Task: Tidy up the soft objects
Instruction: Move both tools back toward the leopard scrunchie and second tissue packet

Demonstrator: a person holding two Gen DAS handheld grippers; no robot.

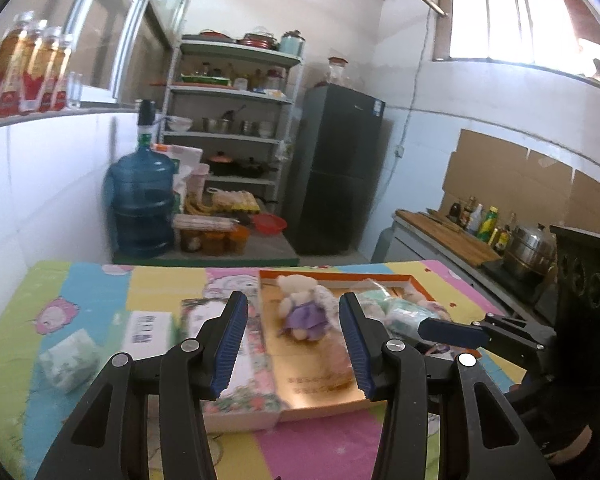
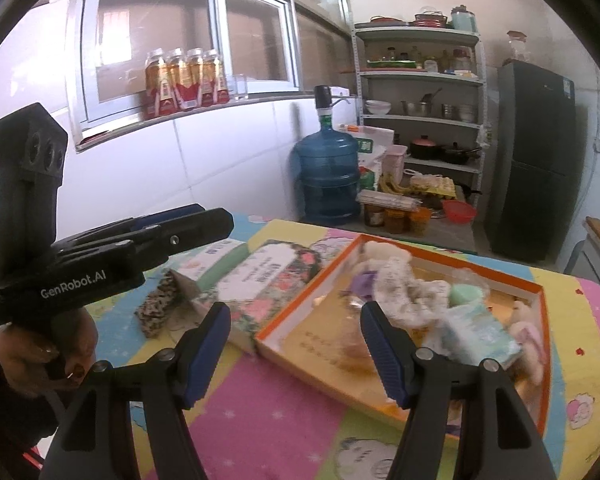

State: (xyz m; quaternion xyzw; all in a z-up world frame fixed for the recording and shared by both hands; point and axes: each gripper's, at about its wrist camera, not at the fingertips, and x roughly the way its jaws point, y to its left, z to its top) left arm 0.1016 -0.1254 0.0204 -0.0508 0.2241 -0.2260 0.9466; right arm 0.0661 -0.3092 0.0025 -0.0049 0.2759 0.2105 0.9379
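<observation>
Jaws apart and empty on both — left hand-held gripper (image 1: 294, 344), right hand-held gripper (image 2: 296, 354) — above the orange tray (image 2: 440, 262).

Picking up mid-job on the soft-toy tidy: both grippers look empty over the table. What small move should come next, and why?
Probably ease the left gripper left and down toward the pale green soft pack lying loose on the mat. Both grippers are open and hold nothing. The orange-rimmed box already holds the plush bear and other soft items, so that pack looks like the one still outside, though blur leaves its nature unsure.
</observation>
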